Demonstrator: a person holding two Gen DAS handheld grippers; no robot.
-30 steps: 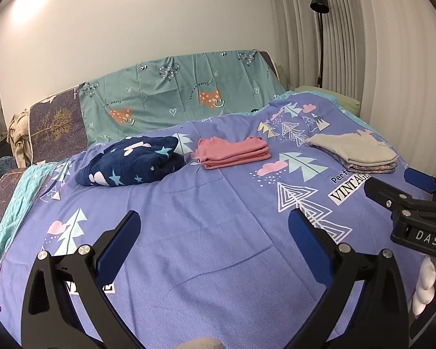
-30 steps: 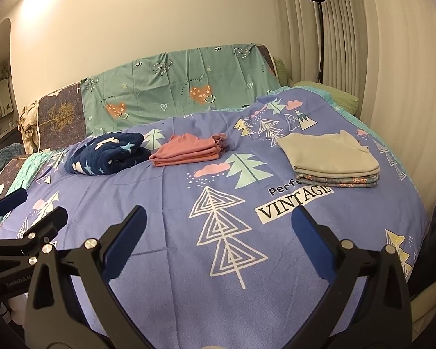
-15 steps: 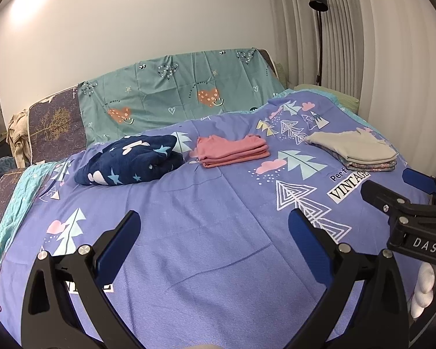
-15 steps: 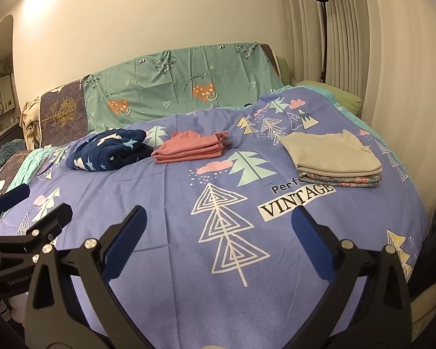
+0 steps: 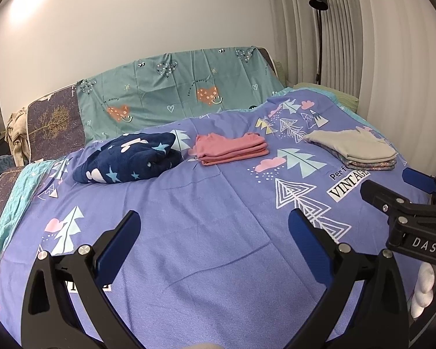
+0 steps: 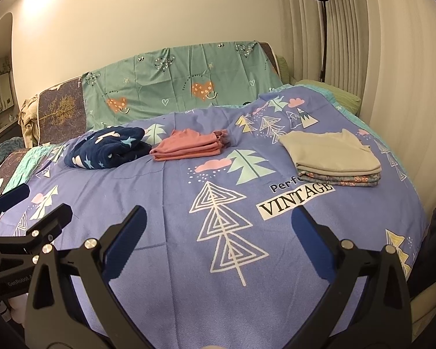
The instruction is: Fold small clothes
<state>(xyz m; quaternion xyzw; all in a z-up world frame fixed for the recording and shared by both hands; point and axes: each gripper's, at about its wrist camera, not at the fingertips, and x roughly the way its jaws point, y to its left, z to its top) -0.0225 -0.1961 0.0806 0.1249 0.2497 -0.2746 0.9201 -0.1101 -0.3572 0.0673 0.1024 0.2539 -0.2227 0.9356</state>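
On the purple patterned bedspread [image 5: 206, 221] lie a rolled navy garment with stars [image 5: 130, 161] at far left, a folded pink garment [image 5: 232, 148] in the middle, and a folded beige garment on a floral one [image 5: 354, 149] at far right. They also show in the right wrist view: navy [image 6: 107, 151], pink [image 6: 189, 145], beige stack [image 6: 334, 157]. My left gripper [image 5: 215, 244] is open and empty, hovering over the near bedspread. My right gripper [image 6: 218, 238] is open and empty too, to the right of the left one.
A teal sheet with hearts [image 5: 171, 93] covers the sofa back behind. A black floor lamp [image 5: 319, 29] and pleated curtains [image 5: 392, 43] stand at right. The right gripper's body [image 5: 407, 212] shows at the left view's right edge.
Both grippers have drifted slightly, so the clothes sit a touch lower in view. Nothing was grasped or moved on the bed.
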